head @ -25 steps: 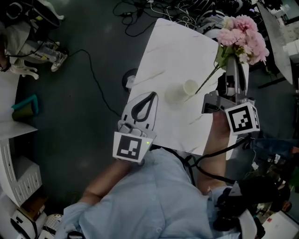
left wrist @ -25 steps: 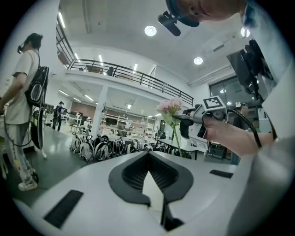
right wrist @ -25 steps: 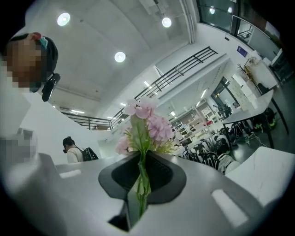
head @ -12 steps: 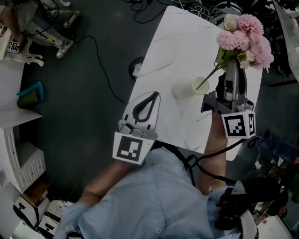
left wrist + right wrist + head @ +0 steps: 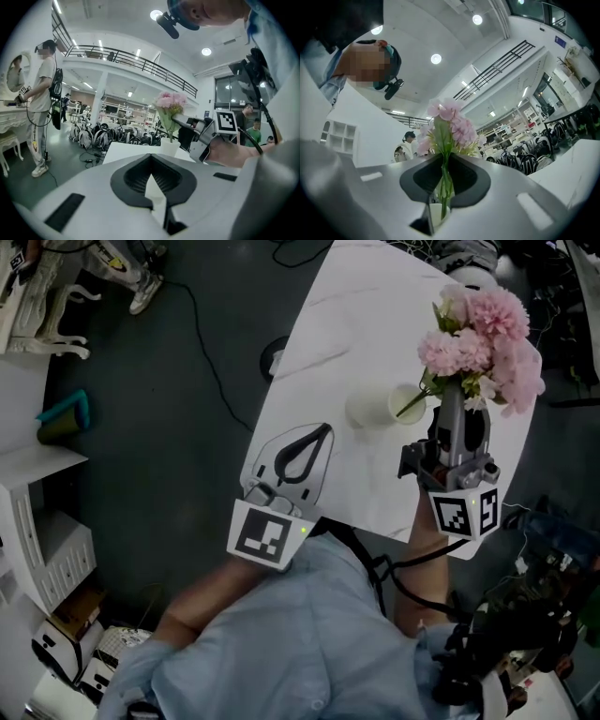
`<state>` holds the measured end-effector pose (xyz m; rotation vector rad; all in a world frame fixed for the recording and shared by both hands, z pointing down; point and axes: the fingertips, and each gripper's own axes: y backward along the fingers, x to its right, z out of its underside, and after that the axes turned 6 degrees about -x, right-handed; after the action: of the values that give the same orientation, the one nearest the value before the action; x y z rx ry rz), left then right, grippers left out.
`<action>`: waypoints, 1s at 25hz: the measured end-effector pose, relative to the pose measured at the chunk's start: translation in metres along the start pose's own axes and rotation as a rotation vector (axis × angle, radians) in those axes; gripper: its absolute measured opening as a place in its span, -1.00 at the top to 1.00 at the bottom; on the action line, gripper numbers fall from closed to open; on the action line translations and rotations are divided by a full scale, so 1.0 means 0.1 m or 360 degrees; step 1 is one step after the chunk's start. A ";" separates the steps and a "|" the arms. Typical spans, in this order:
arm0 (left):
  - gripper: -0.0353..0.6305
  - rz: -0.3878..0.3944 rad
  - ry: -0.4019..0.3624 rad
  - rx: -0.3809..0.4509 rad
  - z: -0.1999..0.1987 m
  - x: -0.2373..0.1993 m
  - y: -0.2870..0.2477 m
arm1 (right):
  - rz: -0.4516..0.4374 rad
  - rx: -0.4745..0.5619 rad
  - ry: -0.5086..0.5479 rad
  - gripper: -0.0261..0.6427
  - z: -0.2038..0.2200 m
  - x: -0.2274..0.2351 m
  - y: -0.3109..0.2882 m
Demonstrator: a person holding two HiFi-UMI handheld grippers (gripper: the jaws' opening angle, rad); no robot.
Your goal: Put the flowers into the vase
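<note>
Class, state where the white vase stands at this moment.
In the head view the vase stands on the white table, right of centre, beside the right gripper holding the flowers.

Pink flowers (image 5: 483, 338) on green stems, clamped upright in the right tongs (image 5: 452, 413), stem ends dipping into the small white vase (image 5: 401, 405) standing just left of those tongs.
</note>
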<state>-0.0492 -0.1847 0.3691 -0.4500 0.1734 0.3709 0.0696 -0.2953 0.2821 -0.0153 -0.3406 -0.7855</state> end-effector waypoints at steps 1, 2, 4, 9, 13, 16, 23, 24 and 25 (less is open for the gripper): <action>0.88 0.0006 -0.0002 -0.0002 0.05 0.02 0.02 | -0.0013 -0.0016 0.0035 0.82 0.07 -0.06 0.05; 0.88 0.0011 -0.0003 -0.0005 0.09 0.04 0.04 | -0.0023 -0.0034 0.0071 0.81 0.13 -0.11 0.09; 0.88 0.0018 -0.0003 -0.0012 0.11 0.06 0.03 | -0.0031 -0.0066 0.0136 0.80 0.22 -0.16 0.11; 0.88 0.0042 -0.0017 -0.0028 0.11 0.09 -0.02 | 0.0002 -0.0139 0.0217 0.77 0.43 -0.13 0.20; 0.88 0.0062 -0.0029 -0.0038 0.20 0.16 0.05 | 0.0024 -0.0178 0.0282 0.76 0.60 -0.20 0.32; 0.88 0.0068 -0.0032 -0.0037 0.21 0.15 0.13 | 0.0018 -0.0225 0.0340 0.73 0.70 -0.31 0.32; 0.88 0.0076 -0.0046 -0.0009 0.23 0.21 0.30 | 0.0014 -0.0299 0.0388 0.45 0.75 -0.43 0.44; 0.88 0.0077 -0.0049 -0.0003 0.22 0.21 0.31 | 0.0003 -0.0320 0.0388 0.44 0.75 -0.44 0.45; 0.88 0.0077 -0.0052 0.0000 0.21 0.21 0.32 | -0.0006 -0.0340 0.0387 0.39 0.75 -0.45 0.46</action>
<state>-0.0406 -0.1416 0.3702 -0.4399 0.1531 0.4257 0.0501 -0.2211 0.3444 -0.1185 -0.0257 -0.8152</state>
